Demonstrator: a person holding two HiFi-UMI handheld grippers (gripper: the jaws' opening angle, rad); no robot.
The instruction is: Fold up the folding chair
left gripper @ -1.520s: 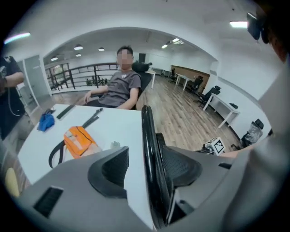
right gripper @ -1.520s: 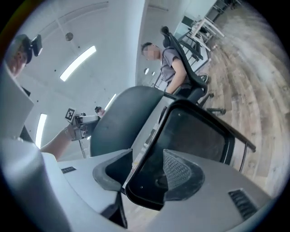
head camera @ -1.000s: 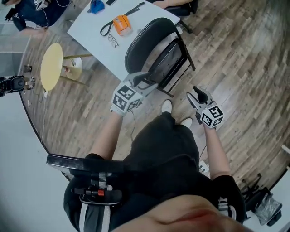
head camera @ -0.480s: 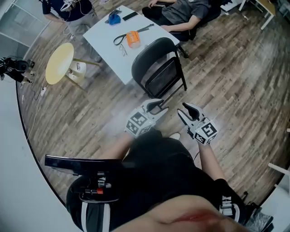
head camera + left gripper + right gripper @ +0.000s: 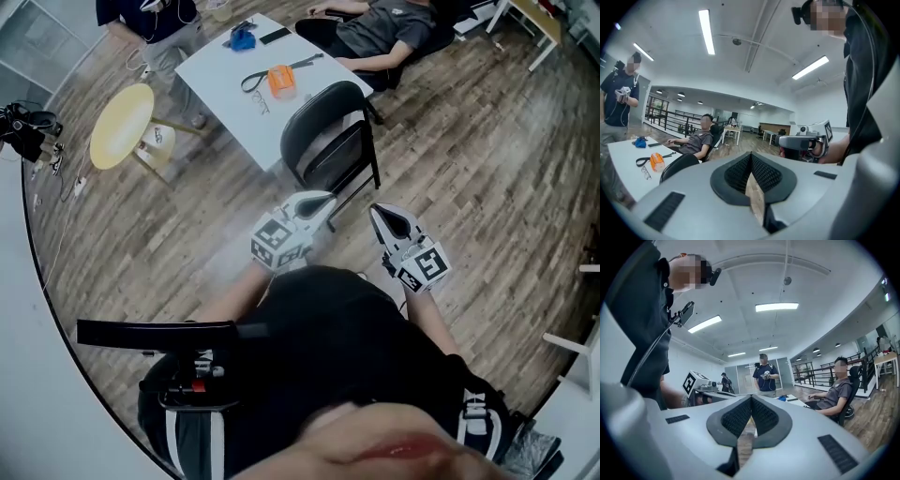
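The black folding chair (image 5: 328, 141) stands on the wood floor at the near corner of the white table (image 5: 244, 112), its seat lying close against its rounded back. In the left gripper view only the chair's dark back (image 5: 678, 165) peeks over the jaws. My left gripper (image 5: 321, 200) hovers just short of the chair's feet, shut with nothing in it. The right gripper (image 5: 380, 215) hangs beside it to the right, also shut and empty, clear of the chair. In each gripper view the ribbed pads meet: left gripper (image 5: 751, 155), right gripper (image 5: 751, 399).
On the table lie an orange object (image 5: 279, 81), a blue item (image 5: 243, 38) and a dark strap. A yellow round stool (image 5: 122, 127) stands to the left. One person sits behind the table (image 5: 384, 23) and another stands at its far left (image 5: 145, 14).
Both grippers lifted and pulled back from the chair, and their jaws went from open to shut. The chair now stands free, farther from me.
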